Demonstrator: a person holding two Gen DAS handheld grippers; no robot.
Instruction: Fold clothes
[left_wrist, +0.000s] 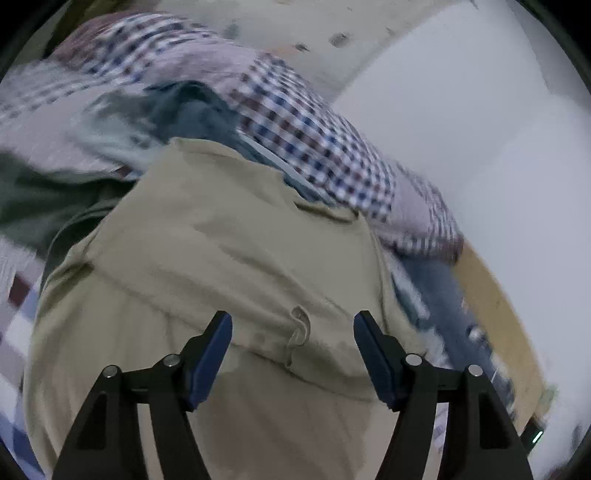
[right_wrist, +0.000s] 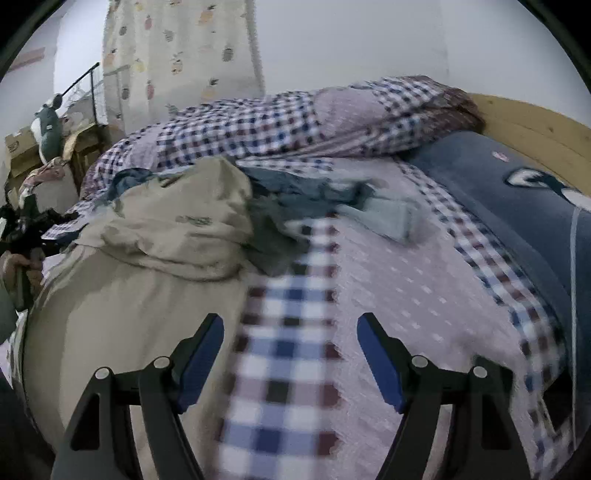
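One beige garment (left_wrist: 229, 258) lies on the checked bedspread (right_wrist: 288, 354), long axis running from the left gripper (left_wrist: 292, 325) away toward the pile of blue-grey clothes (right_wrist: 306, 192); its far end is bunched up. A small loop (left_wrist: 297, 332) sits between the left fingers. Left jaws spread, nothing held. Right gripper (right_wrist: 290, 326) also spread, over the bedspread just beside the garment's edge. Blue pillow (right_wrist: 517, 206) at the wooden headboard (right_wrist: 535, 122).

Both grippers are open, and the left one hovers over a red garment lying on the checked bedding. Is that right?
Not quite: the garment under the left gripper is beige, not red, as the left wrist view shows. Both grippers are open, the right gripper too.
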